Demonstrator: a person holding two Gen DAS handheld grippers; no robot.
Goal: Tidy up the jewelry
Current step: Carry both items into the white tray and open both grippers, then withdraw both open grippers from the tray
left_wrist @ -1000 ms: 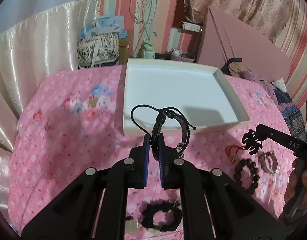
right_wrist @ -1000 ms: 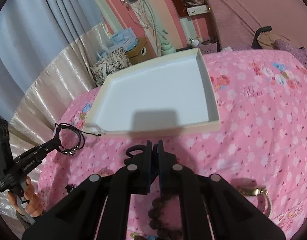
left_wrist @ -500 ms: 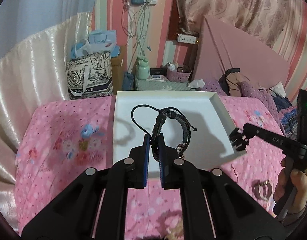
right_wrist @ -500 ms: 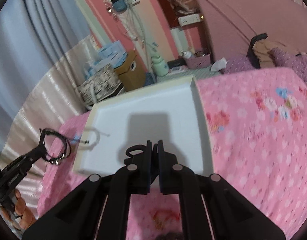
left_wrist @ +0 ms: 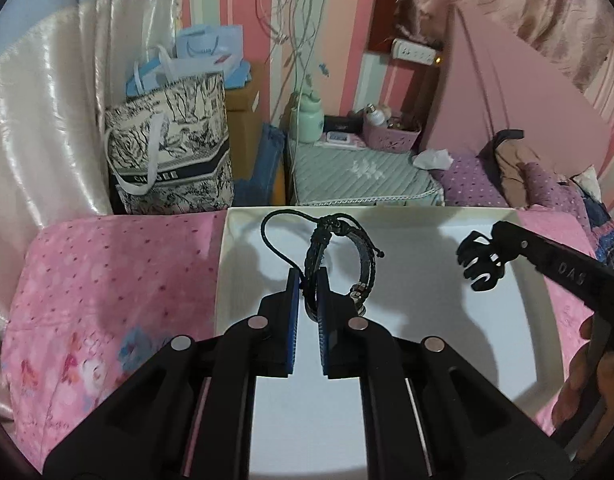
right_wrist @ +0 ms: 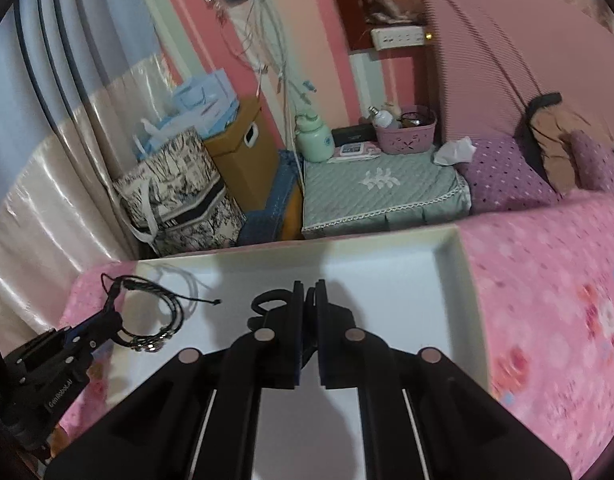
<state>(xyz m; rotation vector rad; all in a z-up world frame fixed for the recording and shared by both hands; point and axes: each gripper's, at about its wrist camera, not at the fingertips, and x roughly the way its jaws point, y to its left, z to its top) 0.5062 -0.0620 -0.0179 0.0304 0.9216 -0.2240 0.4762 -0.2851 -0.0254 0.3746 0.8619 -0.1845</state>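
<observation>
My left gripper is shut on a black braided leather bracelet with loose cords and holds it above the white tray. It also shows in the right wrist view, with the bracelet hanging over the tray's left side. My right gripper is shut on a black hair claw clip above the tray. The clip shows in the left wrist view at the right gripper's tip.
The tray lies on a pink floral bedspread. Beyond the bed's edge stand a printed tote bag, a cardboard box, a green quilted stool and a pink basket.
Both grippers have moved forward from the bedspread to above the tray, each still holding its item. The other jewelry on the bedspread has dropped out of view.
</observation>
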